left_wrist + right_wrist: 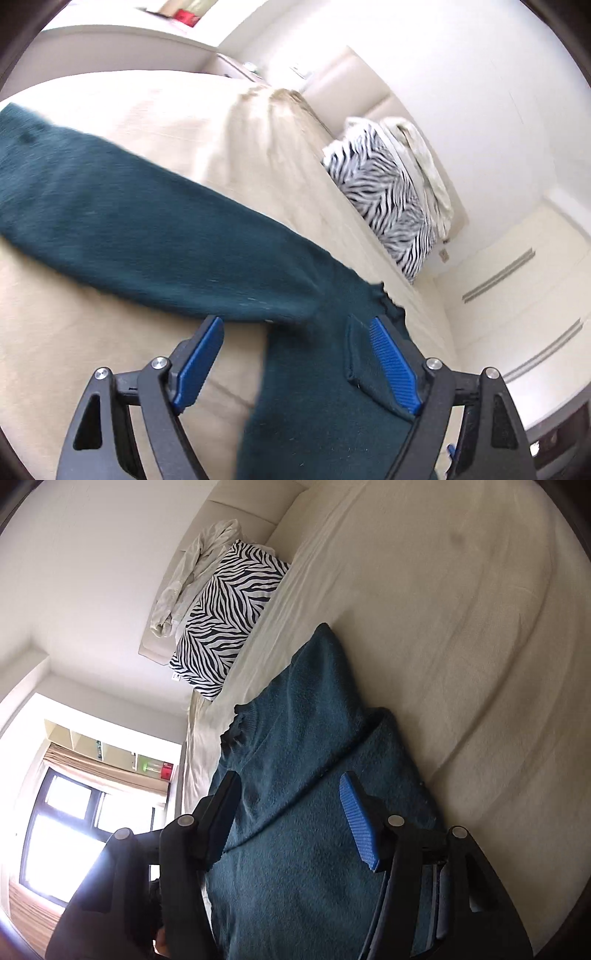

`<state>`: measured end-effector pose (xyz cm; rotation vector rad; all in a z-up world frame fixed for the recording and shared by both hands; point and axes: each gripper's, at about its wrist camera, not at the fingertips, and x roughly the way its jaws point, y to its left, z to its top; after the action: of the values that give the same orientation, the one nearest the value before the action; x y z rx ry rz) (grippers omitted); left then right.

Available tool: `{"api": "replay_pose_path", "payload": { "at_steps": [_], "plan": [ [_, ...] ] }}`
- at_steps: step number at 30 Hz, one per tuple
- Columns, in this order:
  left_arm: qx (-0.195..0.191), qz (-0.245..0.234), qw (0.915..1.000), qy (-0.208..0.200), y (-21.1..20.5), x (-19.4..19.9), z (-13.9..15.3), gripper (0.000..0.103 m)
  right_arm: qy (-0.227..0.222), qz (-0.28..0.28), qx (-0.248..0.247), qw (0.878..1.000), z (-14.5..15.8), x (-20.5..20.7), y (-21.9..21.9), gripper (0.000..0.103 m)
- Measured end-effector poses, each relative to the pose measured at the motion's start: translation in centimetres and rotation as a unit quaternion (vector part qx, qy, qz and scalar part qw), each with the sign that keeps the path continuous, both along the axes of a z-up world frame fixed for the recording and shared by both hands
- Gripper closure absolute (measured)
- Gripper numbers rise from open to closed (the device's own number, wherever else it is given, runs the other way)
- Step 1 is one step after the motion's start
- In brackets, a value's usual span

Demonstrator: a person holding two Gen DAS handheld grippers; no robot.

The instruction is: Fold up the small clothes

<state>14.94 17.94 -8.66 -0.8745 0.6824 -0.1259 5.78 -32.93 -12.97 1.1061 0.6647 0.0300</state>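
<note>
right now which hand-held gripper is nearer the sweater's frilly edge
Left hand-held gripper: fingertip beside the frilly edge; right hand-held gripper over the sweater, farther back.

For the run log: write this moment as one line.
sweater: on bed, sleeve folded | left gripper: open | right gripper: open

Black linkage arms, silver pivot screws, ribbed blue pads (393, 363) lining the jaws.
</note>
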Motion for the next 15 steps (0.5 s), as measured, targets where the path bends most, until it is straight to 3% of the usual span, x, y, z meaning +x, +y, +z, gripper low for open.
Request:
{"api": "replay_pose_path", "payload": {
  "at_steps": [3, 7, 11, 14, 15],
  "plan": [
    [-0.067, 0.105, 0.9921, 0.011, 7.8, -4.3, -1.1, 0.02, -0.015, 0.032, 0.011, 0.999, 1.1, -0.4, 3.1, 0.048],
    [-0.105, 0.213, 0.9711, 0.027, 14.6, -8.0, -2.4, 0.02, -0.025, 0.071, 0.02, 0.997, 2.1, 0.1, 7.7, 0.048],
    [-0.177, 0.261, 0.9484, 0.032, 18.0, -7.9, -5.0, 0.021, -0.017, 0.1, 0.019, 0.995, 2.3, -0.1, 11.4, 0.048],
    [-0.178, 0.282, 0.9421, 0.031, 19.2, -6.1, -5.1, 0.023, -0.014, 0.107, 0.02, 0.994, 2.6, -0.8, 13.0, 0.048],
    [-0.178, 0.288, 0.9404, 0.033, 19.6, -5.4, -5.2, 0.032, -0.015, 0.108, 0.016, 0.994, 2.8, -1.0, 13.2, 0.048]
  ]
}}
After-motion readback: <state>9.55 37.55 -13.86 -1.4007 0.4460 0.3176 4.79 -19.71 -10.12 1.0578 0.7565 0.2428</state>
